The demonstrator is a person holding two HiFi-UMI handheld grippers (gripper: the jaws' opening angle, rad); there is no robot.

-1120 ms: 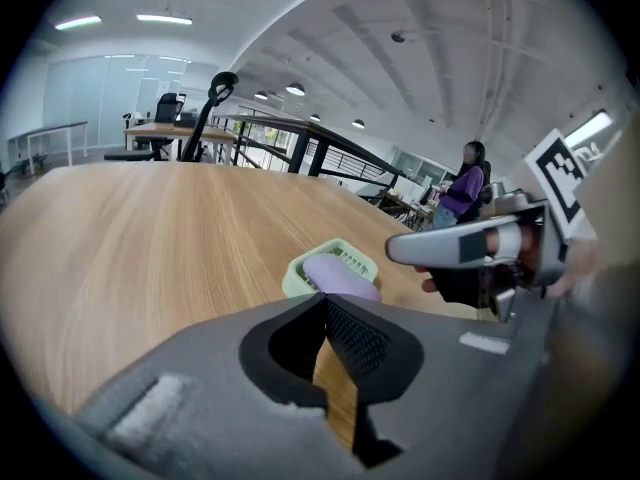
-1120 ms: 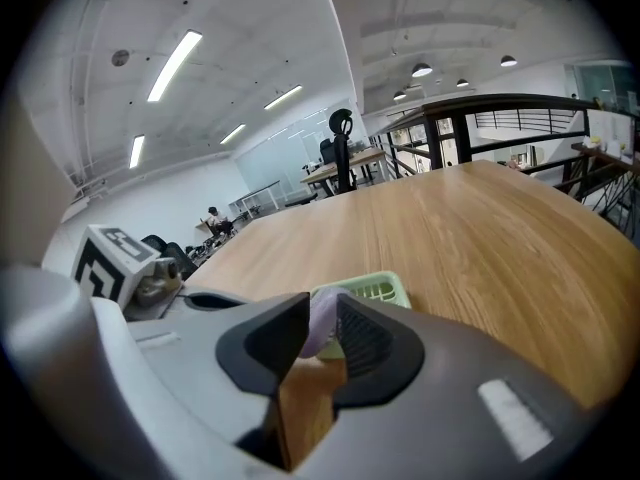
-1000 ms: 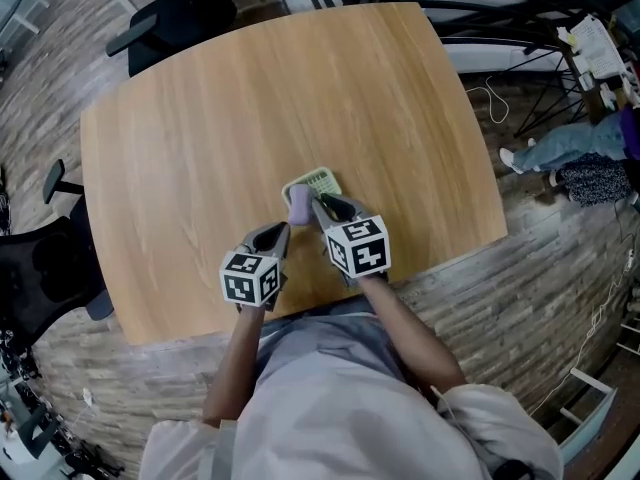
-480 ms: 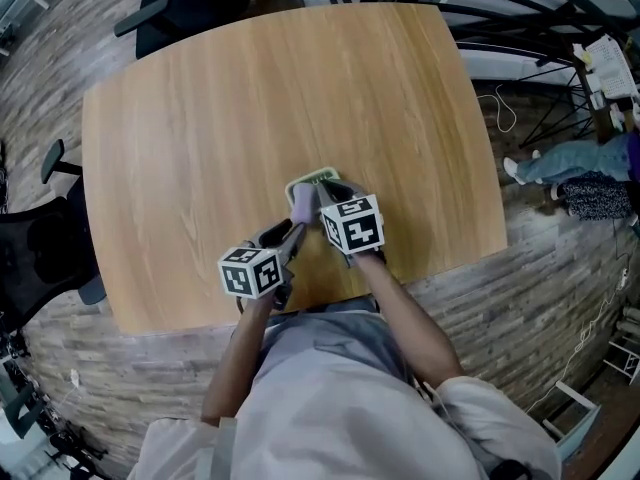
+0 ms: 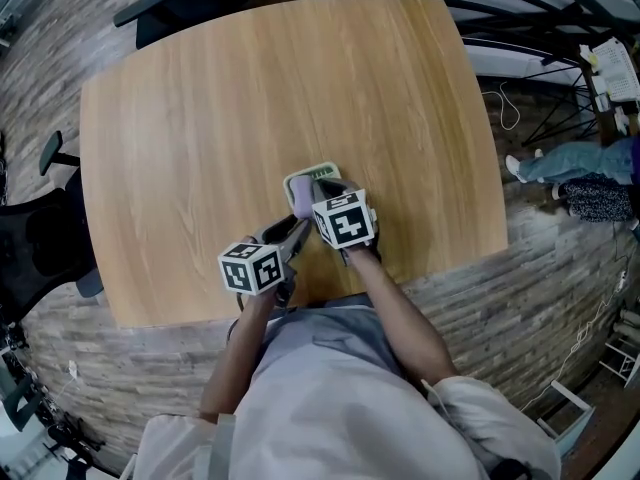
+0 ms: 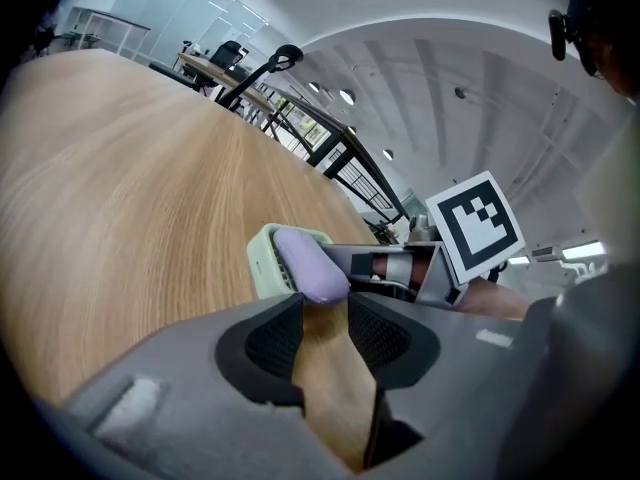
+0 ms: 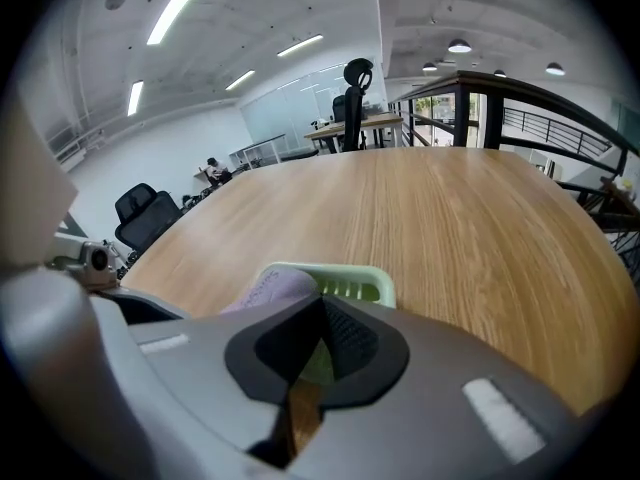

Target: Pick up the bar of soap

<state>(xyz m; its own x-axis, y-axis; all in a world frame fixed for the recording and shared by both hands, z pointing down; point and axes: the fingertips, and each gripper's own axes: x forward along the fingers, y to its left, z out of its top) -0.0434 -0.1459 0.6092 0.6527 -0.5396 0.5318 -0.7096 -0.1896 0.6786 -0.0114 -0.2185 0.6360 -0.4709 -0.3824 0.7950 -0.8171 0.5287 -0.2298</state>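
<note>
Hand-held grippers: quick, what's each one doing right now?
Left hand-held gripper: open, just opened, empty; soap at its tips.
Right hand-held gripper: jaws nearly together over the soap dish; grip cannot be told.

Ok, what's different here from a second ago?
The left claw has just been opening and has turned toward the soap; its jaws now stand apart, with the soap just ahead of them, not gripped. The right claw has come down closer over the soap dish. Soap, dish and table are unmoved.
</note>
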